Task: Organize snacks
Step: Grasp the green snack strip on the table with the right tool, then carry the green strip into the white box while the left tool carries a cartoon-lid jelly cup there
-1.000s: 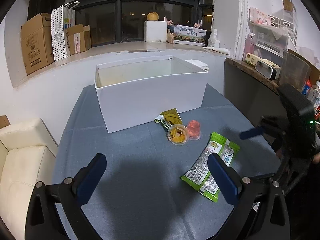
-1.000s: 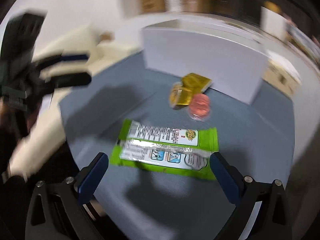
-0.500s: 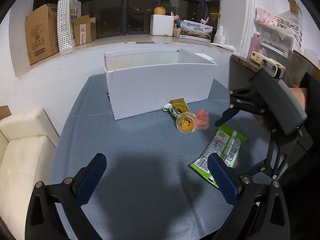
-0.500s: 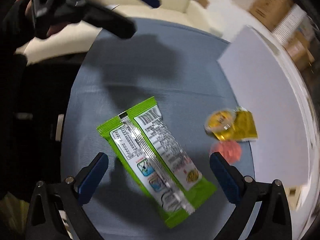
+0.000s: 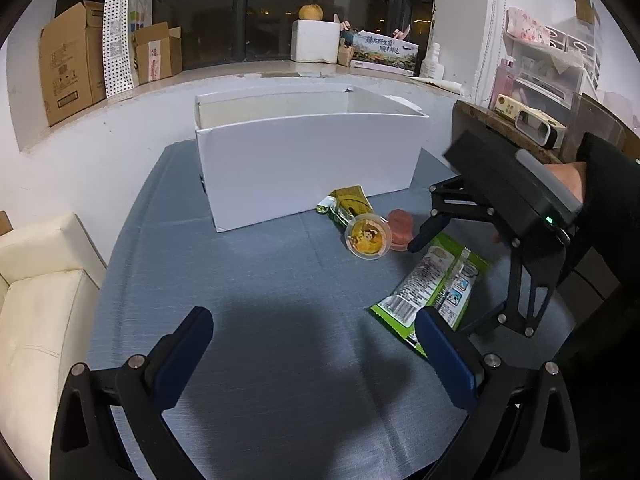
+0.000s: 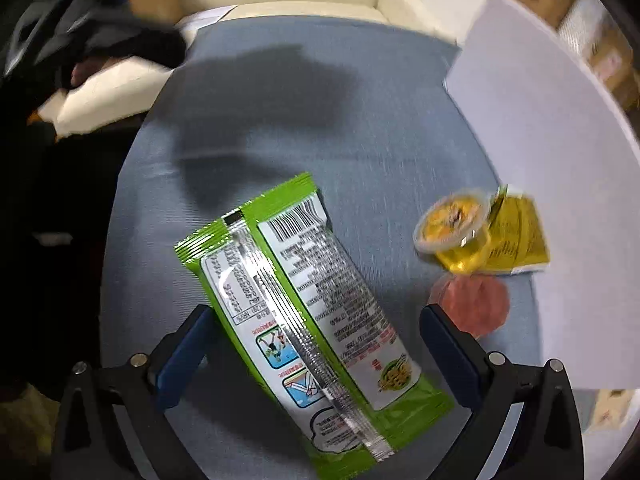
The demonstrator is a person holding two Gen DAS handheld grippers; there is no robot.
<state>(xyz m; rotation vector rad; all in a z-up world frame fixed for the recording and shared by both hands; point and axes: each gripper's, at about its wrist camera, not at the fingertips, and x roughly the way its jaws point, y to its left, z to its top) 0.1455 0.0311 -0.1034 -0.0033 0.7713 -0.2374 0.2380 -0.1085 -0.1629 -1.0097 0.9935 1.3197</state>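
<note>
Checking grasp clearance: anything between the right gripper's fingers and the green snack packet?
Nothing. In the right wrist view the open right gripper already straddles the green snack packet, which lies flat on the grey tabletop.

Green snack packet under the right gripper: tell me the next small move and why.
Probably lower the right gripper straight down and shut it across the green snack packet. Its jaws are open and straddle the packet, which lies flat on the blue-grey tablecloth, not yet gripped. The white box waits open just beyond.
</note>
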